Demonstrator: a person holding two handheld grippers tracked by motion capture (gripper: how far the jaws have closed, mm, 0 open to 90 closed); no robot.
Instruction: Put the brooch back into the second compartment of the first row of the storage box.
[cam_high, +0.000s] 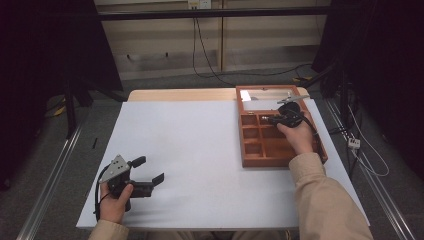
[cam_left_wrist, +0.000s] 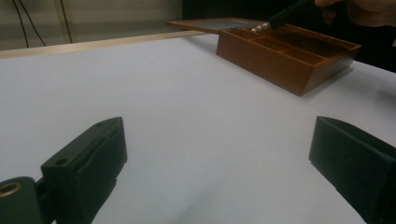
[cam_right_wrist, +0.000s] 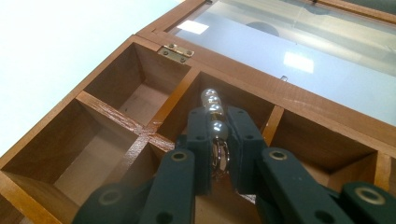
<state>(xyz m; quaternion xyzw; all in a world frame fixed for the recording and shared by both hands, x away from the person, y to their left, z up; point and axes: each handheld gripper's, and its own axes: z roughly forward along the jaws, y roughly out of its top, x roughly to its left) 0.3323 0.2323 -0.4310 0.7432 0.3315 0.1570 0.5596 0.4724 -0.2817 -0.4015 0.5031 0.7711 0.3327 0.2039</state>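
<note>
While the white table (cam_high: 200, 150) lay bare across its middle, a wooden box (cam_high: 260, 152) of open compartments sat at its far right, its glass-paned lid (cam_right_wrist: 299, 60) folded back flat. Near the front left corner the left gripper (cam_high: 148, 172) hovered with its jaws spread wide — nothing between them. Over the box's back row of compartments, the right gripper (cam_right_wrist: 218, 140) had its jaws pinched on a string of silvery beads (cam_right_wrist: 212, 109) — the beads jutting past the jaw tips above a rear compartment.
</note>
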